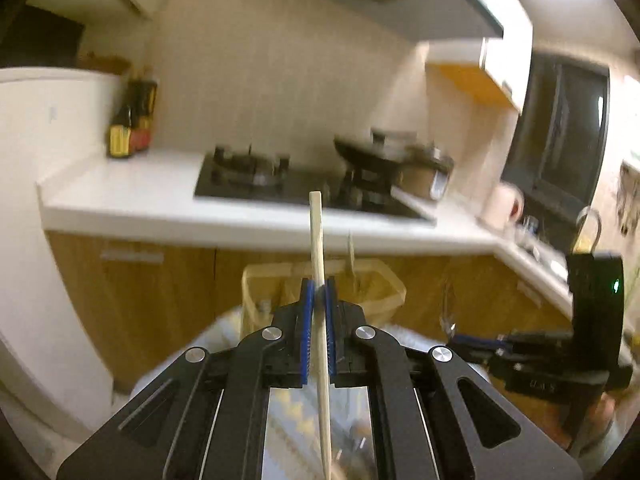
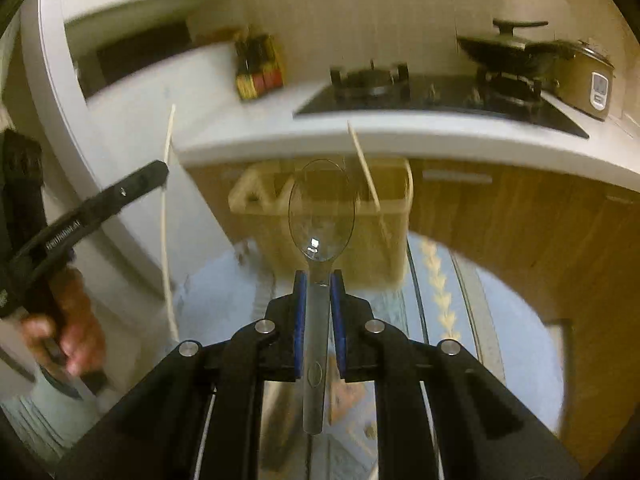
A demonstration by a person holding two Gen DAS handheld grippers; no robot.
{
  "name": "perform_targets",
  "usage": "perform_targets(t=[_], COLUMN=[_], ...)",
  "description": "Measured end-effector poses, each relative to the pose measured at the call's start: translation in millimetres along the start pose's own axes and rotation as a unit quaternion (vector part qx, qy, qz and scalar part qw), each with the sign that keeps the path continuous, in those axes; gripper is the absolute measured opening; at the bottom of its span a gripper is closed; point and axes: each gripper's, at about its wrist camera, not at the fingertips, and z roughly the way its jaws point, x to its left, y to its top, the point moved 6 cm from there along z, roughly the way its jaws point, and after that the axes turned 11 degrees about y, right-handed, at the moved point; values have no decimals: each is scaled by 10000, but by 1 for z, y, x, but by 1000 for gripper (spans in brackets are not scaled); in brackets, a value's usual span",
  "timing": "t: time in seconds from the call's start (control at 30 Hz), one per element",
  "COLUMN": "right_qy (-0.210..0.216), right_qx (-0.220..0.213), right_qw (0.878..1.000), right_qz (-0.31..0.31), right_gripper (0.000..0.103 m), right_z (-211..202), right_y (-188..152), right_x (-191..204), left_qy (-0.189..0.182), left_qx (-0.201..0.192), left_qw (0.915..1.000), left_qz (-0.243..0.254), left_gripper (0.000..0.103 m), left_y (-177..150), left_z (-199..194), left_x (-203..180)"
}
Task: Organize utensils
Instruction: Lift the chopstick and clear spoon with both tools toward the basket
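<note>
My left gripper (image 1: 318, 292) is shut on a pale wooden chopstick (image 1: 316, 232) that sticks up past its blue pads. My right gripper (image 2: 319, 280) is shut on the handle of a clear plastic spoon (image 2: 322, 210), bowl pointing forward. Ahead of both stands a translucent yellowish basket (image 2: 396, 208) (image 1: 384, 288) with another chopstick (image 2: 364, 164) leaning in it. In the right wrist view the left gripper (image 2: 160, 170) shows at the left with its chopstick (image 2: 165, 232), gripped by a hand (image 2: 76, 320). In the left wrist view the right gripper (image 1: 464, 338) shows at the right.
The basket rests on a round glass table (image 2: 500, 300) below both grippers. Behind runs a white counter (image 1: 132, 196) with a black gas hob (image 1: 256, 180), a wok (image 2: 504, 50), a rice cooker (image 2: 588, 76) and sauce bottles (image 1: 130, 128). Wooden cabinets (image 1: 160, 280) sit under it; a white appliance (image 1: 44, 160) stands left.
</note>
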Motion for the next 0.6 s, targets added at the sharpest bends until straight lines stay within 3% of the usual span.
perform_targets(t=[0.17, 0.33, 0.6], right_qy=[-246, -889, -1036], right_qx=[-740, -1628, -2366], right_qw=[9969, 9803, 9642], right_qz=[-113, -681, -607], right_gripper=[10, 10, 10], right_z=[-11, -16, 7], right_y=[47, 83, 101], right_x=[-1, -1, -30], left_qy=[81, -40, 311], left_qx=[-644, -1010, -1482], left_qw=[9976, 9938, 9873], left_qz=[-258, -467, -477], left_gripper=[4, 4, 4], left_y=[33, 46, 40], left_z=[15, 36, 71], left_x=[-8, -20, -31])
